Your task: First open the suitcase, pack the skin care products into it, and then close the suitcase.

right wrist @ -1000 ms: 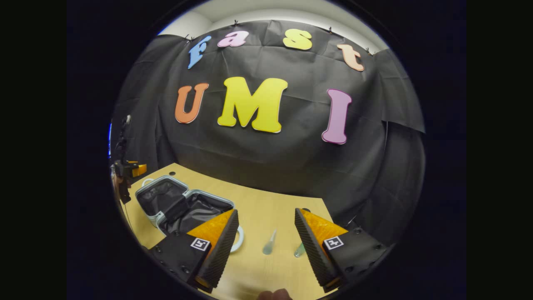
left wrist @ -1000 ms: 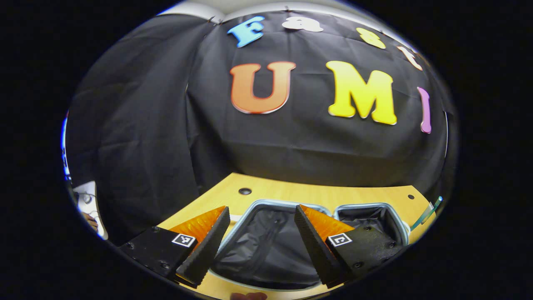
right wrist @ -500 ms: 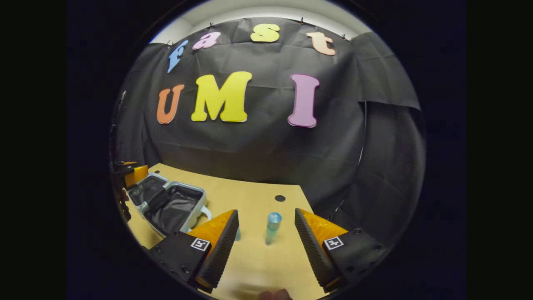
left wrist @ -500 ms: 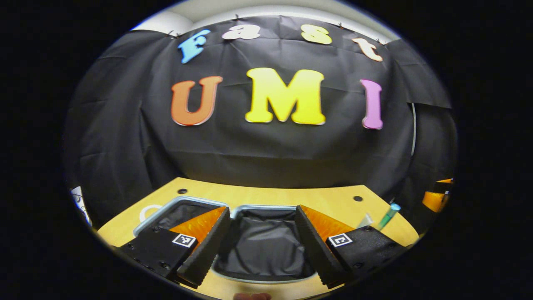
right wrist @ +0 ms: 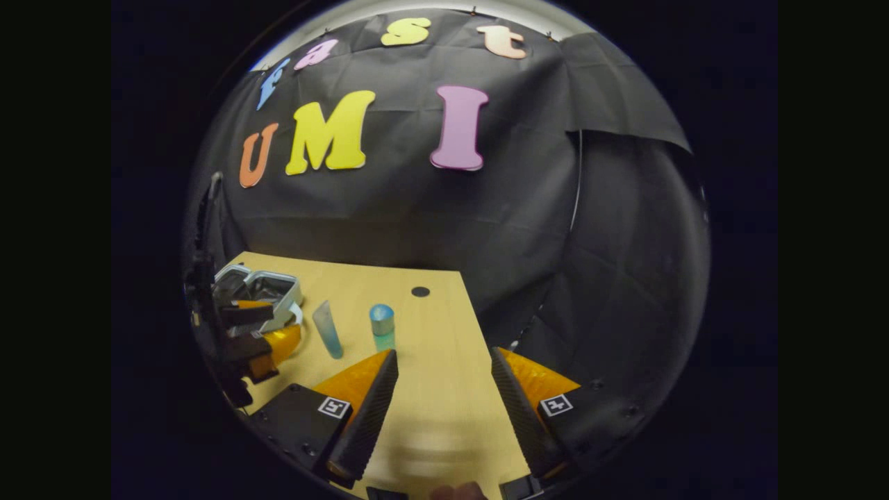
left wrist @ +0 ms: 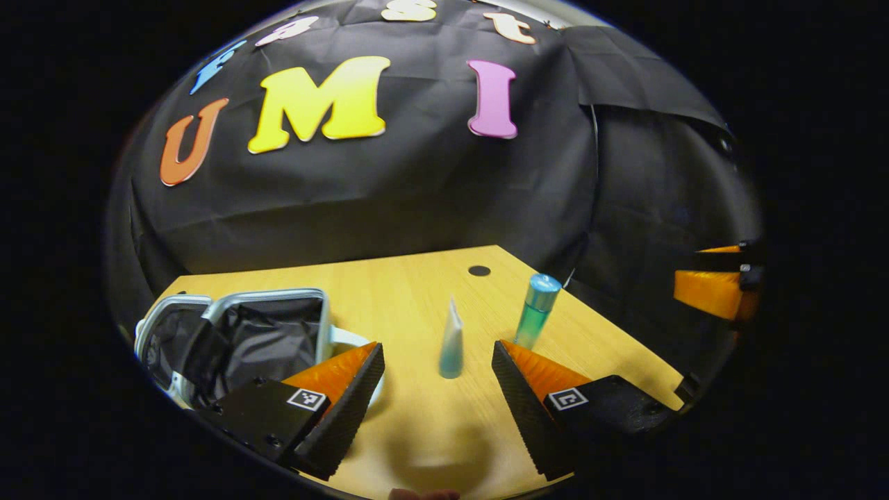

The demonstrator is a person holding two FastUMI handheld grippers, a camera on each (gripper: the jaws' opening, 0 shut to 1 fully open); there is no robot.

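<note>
A: So, which step?
B: Suitcase is lying open on the table; packing is starting. Left hand-held gripper is gaping wide, empty, facing the tube standing beside the bottle.
A: Right hand-held gripper?
B: Also wide, empty. Next it's probably closing on the tube.

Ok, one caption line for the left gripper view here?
Open left gripper faces a standing tube and capped bottle on the wooden table, open suitcase at left.

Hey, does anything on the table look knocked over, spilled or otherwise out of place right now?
Nothing stands out. The suitcase lies open on the table, and the tube and the bottle both stand upright beside it, with no spill around them. Both claws are open and hold nothing.
</note>
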